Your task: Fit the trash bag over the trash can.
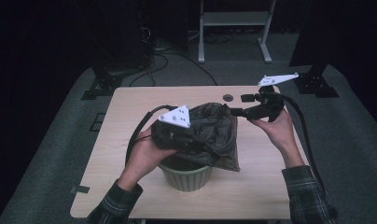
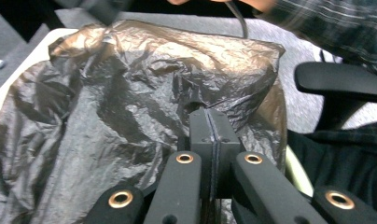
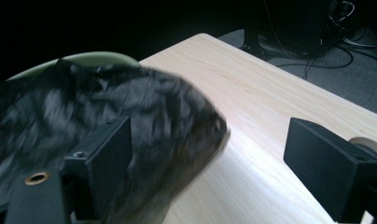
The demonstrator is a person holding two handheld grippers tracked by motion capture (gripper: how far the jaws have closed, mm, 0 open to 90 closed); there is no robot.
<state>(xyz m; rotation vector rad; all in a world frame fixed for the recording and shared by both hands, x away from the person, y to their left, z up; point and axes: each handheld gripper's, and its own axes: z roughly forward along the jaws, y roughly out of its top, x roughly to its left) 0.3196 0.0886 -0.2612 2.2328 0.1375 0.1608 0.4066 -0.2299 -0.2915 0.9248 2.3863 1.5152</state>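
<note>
1. The left tongs (image 1: 186,140) are clamped on the black plastic bag (image 1: 214,133); in the left gripper view the jaws are seen pressed together with a fold of film pinched between them.
2. The bag is draped ahead of the left tongs, over the green bin (image 1: 186,176), whose rim shows just below them; the bin stands on the tabletop (image 1: 130,116) at its near edge.
3. The right tongs (image 1: 238,112) are held with jaws apart at the bag's far corner; in the right gripper view a bag edge (image 3: 210,135) lies between the jaws, against one pad, not yet gripped.
4. Handling, judged: the bag is very light, limp and crinkly. The thin film is slippery and easily torn, so no shape is kept unless it is stretched.
5. Grip advice: the rim edge should be taken, opposite the left tongs' pinch, with one layer caught so the mouth can be spread over the bin rim.
6. Beyond the right tongs a small round cap (image 1: 227,98) lies on the tabletop.
</note>
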